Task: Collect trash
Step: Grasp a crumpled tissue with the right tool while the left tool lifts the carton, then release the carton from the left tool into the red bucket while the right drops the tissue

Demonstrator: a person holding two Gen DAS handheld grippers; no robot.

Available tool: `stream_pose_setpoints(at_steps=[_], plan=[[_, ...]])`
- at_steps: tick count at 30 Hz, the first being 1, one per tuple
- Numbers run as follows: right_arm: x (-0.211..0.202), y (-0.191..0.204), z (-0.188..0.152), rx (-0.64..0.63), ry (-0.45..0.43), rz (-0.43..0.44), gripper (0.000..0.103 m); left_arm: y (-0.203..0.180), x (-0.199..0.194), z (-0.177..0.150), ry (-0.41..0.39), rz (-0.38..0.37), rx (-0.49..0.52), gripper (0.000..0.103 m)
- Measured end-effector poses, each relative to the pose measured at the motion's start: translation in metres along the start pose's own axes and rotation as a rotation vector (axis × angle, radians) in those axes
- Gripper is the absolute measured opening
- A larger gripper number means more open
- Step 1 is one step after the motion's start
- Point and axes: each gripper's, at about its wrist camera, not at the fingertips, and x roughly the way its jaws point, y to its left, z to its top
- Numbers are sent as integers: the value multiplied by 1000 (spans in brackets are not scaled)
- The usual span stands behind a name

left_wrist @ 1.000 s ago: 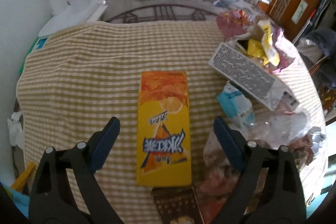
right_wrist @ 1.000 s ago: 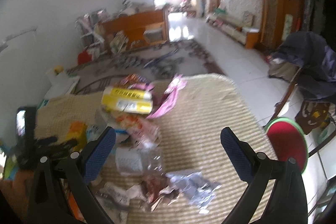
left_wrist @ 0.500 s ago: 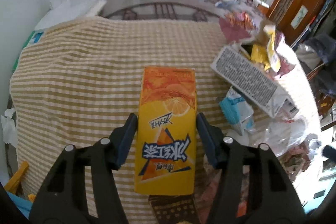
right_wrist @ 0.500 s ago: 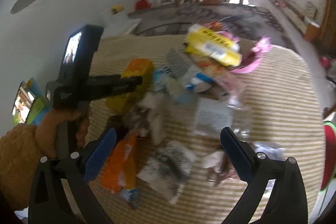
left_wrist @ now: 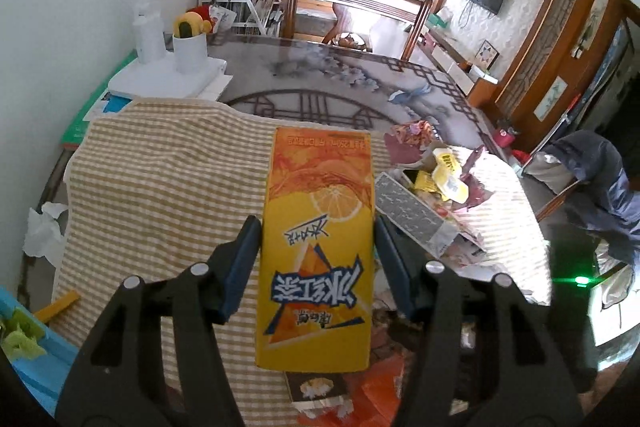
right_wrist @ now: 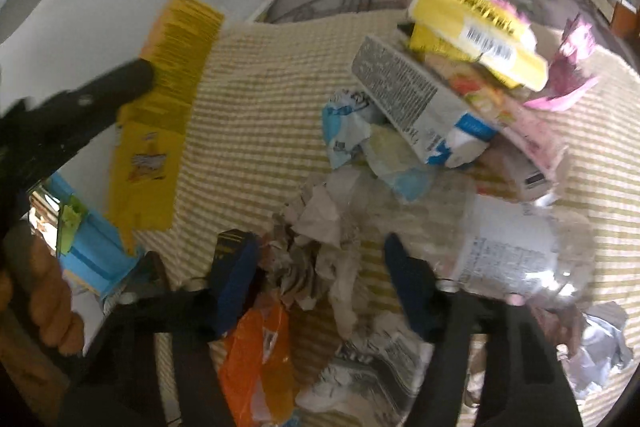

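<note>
My left gripper (left_wrist: pixel 318 259) is shut on an orange and yellow drink carton (left_wrist: pixel 320 227) and holds it tilted above the checked tablecloth (left_wrist: pixel 168 179). The carton also shows at the left of the right wrist view (right_wrist: pixel 160 99). My right gripper (right_wrist: pixel 320 271) is open, its fingers on either side of crumpled white paper (right_wrist: pixel 320 227). An orange wrapper (right_wrist: pixel 260 355) lies just under its left finger. Behind the paper lies a pile: a grey and white box (right_wrist: pixel 408 107), a yellow packet (right_wrist: pixel 480 27), a blue and white wrapper (right_wrist: pixel 352 123) and a clear plastic bottle (right_wrist: pixel 512 247).
A pink wrapper (right_wrist: pixel 568 67) lies at the pile's far side. A blue box (right_wrist: pixel 92 247) sits at the table's left edge. White containers (left_wrist: pixel 172 63) stand on the glass table beyond the cloth. A dark jacket on a chair (left_wrist: pixel 592 179) is to the right.
My left gripper closed on the drink carton and lifted it off the cloth. My right gripper swung down over the trash pile and narrowed around the crumpled paper.
</note>
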Motion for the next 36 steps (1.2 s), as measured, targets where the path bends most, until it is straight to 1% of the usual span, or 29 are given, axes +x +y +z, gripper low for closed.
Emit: stream_pose_setpoints(at_steps=[1, 2, 4, 7, 8, 9, 11, 15, 20, 24, 26, 31, 36], plan=[[3, 0, 0, 7, 7, 15, 34, 0, 0, 0, 5, -6, -10, 56], [3, -2, 0, 15, 8, 23, 29, 2, -1, -2, 6, -10, -14, 56], [-6, -3, 1, 33, -20, 37, 25, 0, -2, -3, 6, -11, -16, 56], [-31, -8, 3, 59, -94, 67, 22, 1, -7, -4, -11, -16, -21, 56], [-39, -11, 5, 71, -116, 78, 16, 0, -9, -3, -20, -20, -23, 56], [-48, -14, 6, 89, -140, 94, 13, -1, -10, -2, -25, -22, -23, 56], [-70, -24, 7, 132, -197, 114, 13, -6, -14, 3, -39, -32, -19, 56], [-109, -43, 1, 184, -288, 112, 13, -18, -15, 9, -47, -60, -2, 56], [-148, -79, -15, 239, -376, 43, 13, -35, -12, 9, -36, -95, 16, 56], [-170, -104, -40, 268, -406, -33, 13, -55, -10, 5, -25, -131, 41, 56], [-176, -116, -49, 297, -416, -72, 13, -73, -7, 2, -10, -163, 65, 56], [-194, -154, -69, 395, -454, -121, 13, -115, 2, -7, 30, -224, 136, 56], [-226, -198, -90, 469, -500, -177, 13, -164, 13, -16, 71, -283, 204, 56]])
